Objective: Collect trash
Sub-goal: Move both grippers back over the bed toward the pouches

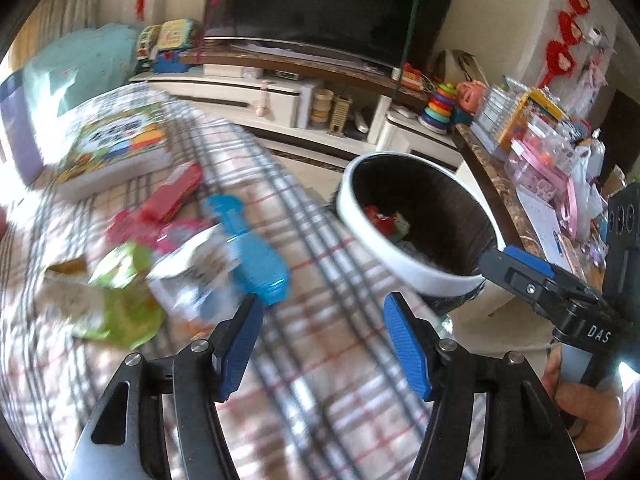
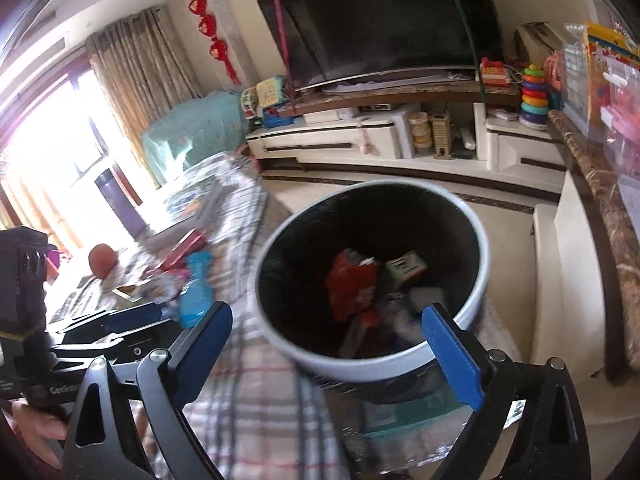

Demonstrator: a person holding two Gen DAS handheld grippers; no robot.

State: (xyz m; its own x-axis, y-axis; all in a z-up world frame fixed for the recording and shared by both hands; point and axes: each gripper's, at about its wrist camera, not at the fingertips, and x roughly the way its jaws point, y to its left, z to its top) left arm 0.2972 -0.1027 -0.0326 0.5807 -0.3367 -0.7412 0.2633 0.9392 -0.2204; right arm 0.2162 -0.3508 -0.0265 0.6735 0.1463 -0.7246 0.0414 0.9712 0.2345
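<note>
Both tools gaped empty: the left gripper (image 1: 324,344) hung over the checked cloth (image 1: 320,320), the right gripper (image 2: 328,340) at the bin (image 2: 476,240). Wrappers (image 1: 120,292) lay beside the blue bottle (image 1: 256,256), likely light and crinkly; pinching a crumpled edge looked best.

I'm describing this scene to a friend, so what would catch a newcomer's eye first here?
First, the white-rimmed trash bin, black inside, beside the plaid-covered table, already holding a red wrapper and a small carton. Next, the litter heap on the plaid: a blue bottle and a green wrapper. Behind looms a big dark TV.
</note>
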